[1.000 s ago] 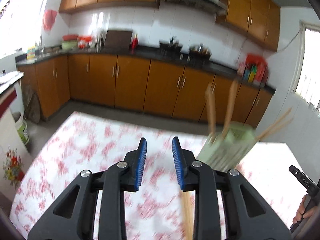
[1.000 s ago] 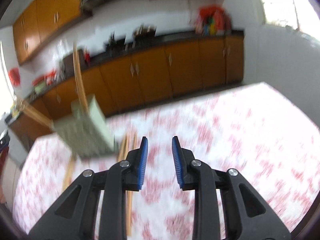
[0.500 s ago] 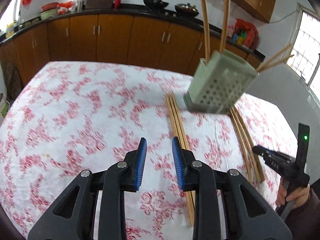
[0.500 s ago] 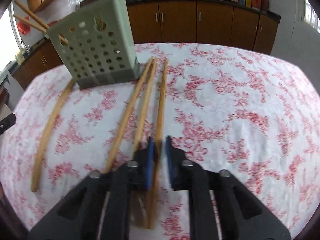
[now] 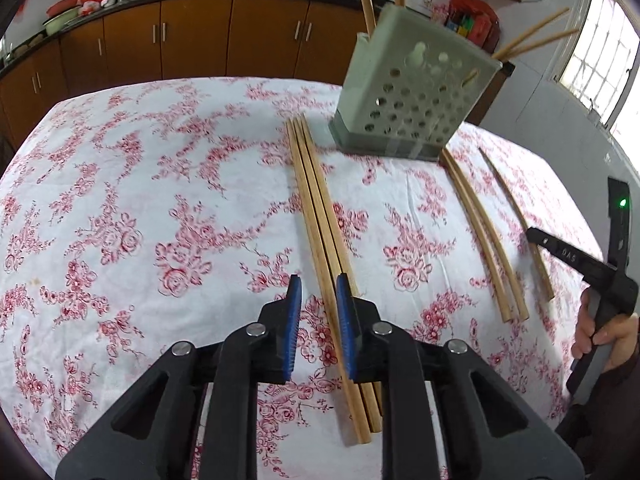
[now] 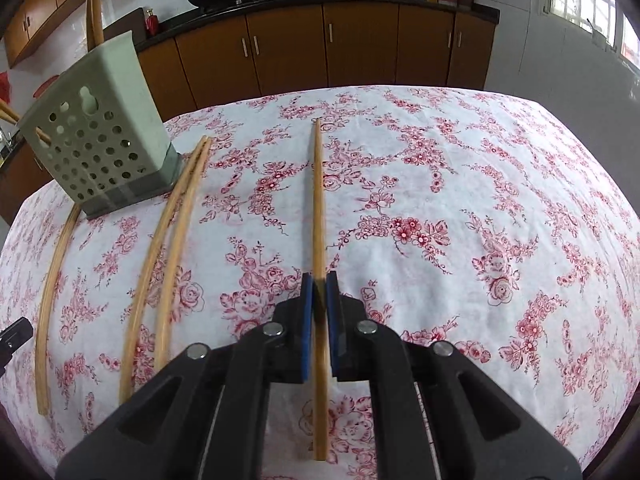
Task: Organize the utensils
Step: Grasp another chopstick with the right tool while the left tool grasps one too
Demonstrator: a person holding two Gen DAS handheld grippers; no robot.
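So the right gripper [image 6: 319, 280] has its blue pads pinched tight on a single long wooden chopstick [image 6: 318, 200], grabbing it around the near third of its length, and the stick runs straight away from the fingers over the white tablecloth with red flower print [image 6: 460, 200]. To its left in that view lie a pair of curved wooden chopsticks [image 6: 172, 240] side by side, and further left one lone curved chopstick [image 6: 54, 280] by itself. The pale green perforated plastic utensil holder [image 6: 100, 140] stands at the far left of the table with a few sticks already poking out of the top. The left gripper [image 5: 316, 300] sits low over a bundle of three straight wooden chopsticks [image 5: 316, 208] lying pressed together; its jaws are closing, with the leftmost stick of the bundle running between the blue pads and the other two passing under the right-hand finger. Can't see the pads actually pressing on it yet. The bundle's far end stops just left of the holder's base.
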